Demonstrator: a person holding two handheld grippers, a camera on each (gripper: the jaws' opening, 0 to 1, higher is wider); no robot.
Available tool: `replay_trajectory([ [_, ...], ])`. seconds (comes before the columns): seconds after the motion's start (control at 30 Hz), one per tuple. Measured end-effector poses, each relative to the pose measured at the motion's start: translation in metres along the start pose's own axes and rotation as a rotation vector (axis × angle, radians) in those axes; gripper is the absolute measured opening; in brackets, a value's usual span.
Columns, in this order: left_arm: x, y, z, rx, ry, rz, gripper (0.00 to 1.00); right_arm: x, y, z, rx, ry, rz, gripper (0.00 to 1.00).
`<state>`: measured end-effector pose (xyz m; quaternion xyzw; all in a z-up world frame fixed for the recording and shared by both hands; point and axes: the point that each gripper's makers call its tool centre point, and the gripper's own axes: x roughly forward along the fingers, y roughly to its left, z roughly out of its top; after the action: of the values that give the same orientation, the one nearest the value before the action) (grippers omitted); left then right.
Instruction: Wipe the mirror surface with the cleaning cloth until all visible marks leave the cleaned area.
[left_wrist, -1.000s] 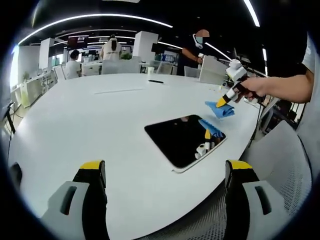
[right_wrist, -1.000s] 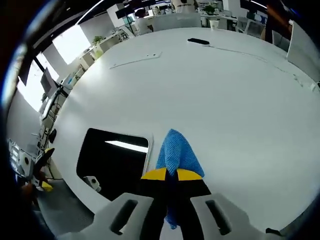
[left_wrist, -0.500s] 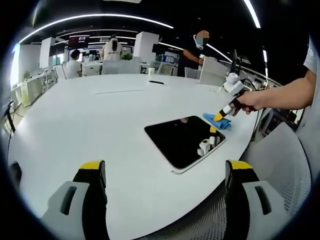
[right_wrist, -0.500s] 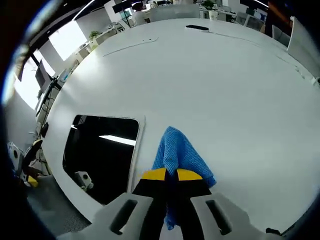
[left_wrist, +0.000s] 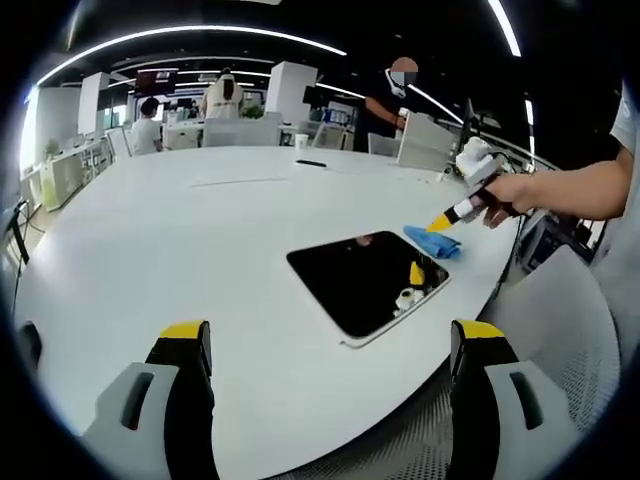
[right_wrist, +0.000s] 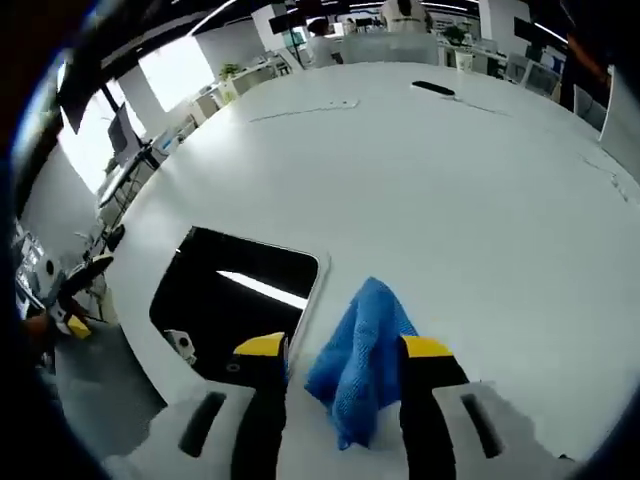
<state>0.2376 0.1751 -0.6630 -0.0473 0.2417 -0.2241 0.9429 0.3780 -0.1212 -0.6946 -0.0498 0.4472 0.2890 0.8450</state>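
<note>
A flat mirror (left_wrist: 365, 280) (right_wrist: 235, 300) with a white rim lies on the white round table (left_wrist: 180, 240). A crumpled blue cloth (left_wrist: 432, 241) (right_wrist: 362, 355) rests on the table just beyond the mirror's right edge. My right gripper (right_wrist: 345, 346) (left_wrist: 447, 217) is open, its yellow-tipped jaws standing on either side of the cloth without closing on it. My left gripper (left_wrist: 330, 335) is open too, hovering near the table's edge, well short of the mirror.
A person's forearm (left_wrist: 575, 190) reaches in from the right, holding the right gripper. A dark flat object (left_wrist: 311, 163) (right_wrist: 437, 89) lies at the table's far side. Several people stand and sit among desks beyond. A mesh chair (left_wrist: 560, 340) stands by the table's near right edge.
The right gripper has opened and let go of the blue cloth, which now rests on the table beside the mirror. The left gripper has not moved.
</note>
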Motion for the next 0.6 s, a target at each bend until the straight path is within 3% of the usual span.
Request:
replay_trajectory([
  [0.13, -0.001, 0.002, 0.003, 0.005, -0.01, 0.02, 0.99, -0.029, 0.005, 0.02, -0.125, -0.174, 0.051, 0.65],
  [0.2, -0.002, 0.002, 0.004, 0.016, -0.014, 0.024, 0.99, -0.043, 0.006, 0.02, -0.191, -0.247, 0.062, 0.72],
  [0.27, -0.002, 0.002, 0.005, 0.02, -0.017, 0.023, 0.99, -0.055, 0.004, 0.015, -0.226, -0.27, 0.063, 0.78],
  [0.3, -0.002, 0.002, 0.005, 0.021, -0.019, 0.022, 0.99, -0.064, 0.007, 0.017, -0.237, -0.327, 0.081, 0.81],
  [0.37, -0.002, 0.002, 0.004, 0.019, -0.013, 0.025, 0.99, -0.076, 0.002, 0.006, -0.232, -0.329, 0.076, 0.88],
  [0.43, -0.002, 0.002, 0.002, 0.016, -0.002, 0.026, 0.99, -0.084, 0.003, 0.005, -0.218, -0.381, 0.095, 0.9],
  [0.6, -0.002, 0.003, -0.001, 0.006, 0.021, 0.034, 0.99, -0.088, -0.011, -0.022, -0.169, -0.376, 0.06, 0.98],
])
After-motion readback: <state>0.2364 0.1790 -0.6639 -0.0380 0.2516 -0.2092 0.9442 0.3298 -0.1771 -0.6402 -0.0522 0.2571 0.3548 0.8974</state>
